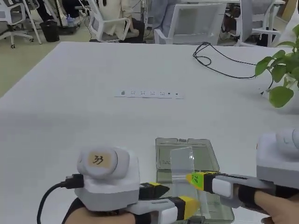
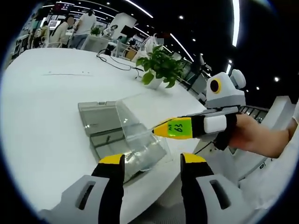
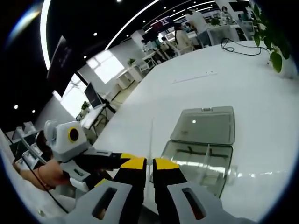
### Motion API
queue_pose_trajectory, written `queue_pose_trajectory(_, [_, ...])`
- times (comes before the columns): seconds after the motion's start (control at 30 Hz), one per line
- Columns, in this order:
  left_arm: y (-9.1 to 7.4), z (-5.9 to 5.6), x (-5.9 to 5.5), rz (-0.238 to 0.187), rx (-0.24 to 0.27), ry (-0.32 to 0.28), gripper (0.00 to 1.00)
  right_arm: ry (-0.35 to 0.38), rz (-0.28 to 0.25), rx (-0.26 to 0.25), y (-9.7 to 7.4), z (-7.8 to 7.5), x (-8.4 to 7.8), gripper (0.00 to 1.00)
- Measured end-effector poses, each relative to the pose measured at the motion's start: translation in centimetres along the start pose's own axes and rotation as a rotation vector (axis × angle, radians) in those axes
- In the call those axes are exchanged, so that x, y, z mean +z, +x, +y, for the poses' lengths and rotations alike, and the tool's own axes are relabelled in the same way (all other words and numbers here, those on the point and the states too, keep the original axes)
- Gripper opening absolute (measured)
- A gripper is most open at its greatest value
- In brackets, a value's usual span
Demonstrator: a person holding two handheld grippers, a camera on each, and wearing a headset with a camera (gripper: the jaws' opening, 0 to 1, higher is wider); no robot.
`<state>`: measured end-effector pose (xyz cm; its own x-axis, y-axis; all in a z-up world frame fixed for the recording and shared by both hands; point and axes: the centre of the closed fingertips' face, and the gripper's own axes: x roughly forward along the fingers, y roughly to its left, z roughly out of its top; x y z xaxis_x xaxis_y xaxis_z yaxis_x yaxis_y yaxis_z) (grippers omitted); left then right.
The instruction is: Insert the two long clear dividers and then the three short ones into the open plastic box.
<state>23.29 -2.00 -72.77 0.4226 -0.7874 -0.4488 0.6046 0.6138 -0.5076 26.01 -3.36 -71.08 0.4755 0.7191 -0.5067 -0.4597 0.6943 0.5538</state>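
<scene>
Left gripper (image 2: pixel 152 158) nearest me, jaws spread and empty, at the white desk's (image 1: pixel 140 70) near edge; my right gripper (image 3: pixel 149 163) pinches a thin clear plastic divider (image 1: pixel 182 161) upright over the open transparent plastic box (image 1: pixel 208 156), so I reckon next comes lining it up with its slots and lowering.

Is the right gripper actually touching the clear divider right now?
Touching. The right gripper view shows the right gripper with its jaws pinched on the clear divider, seen edge-on as a thin line running up between them.

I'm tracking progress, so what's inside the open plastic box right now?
The box seems to hold one upright clear divider; the right gripper hides the box's near corner.
</scene>
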Motion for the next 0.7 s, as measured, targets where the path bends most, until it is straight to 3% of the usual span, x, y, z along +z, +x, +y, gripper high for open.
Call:
queue_pose_trajectory(0.47, [-2.2, 2.1, -1.1, 0.048, -0.052, 0.198, 0.75, 0.072, 0.112, -0.086, 0.4, -1.7, 0.8, 0.07])
queue_pose_trajectory(0.7, [-2.5, 2.5, -2.2, 0.084, -0.09, 0.298, 0.89, 0.087, 0.172, -0.128, 0.9, -2.1, 0.8, 0.07])
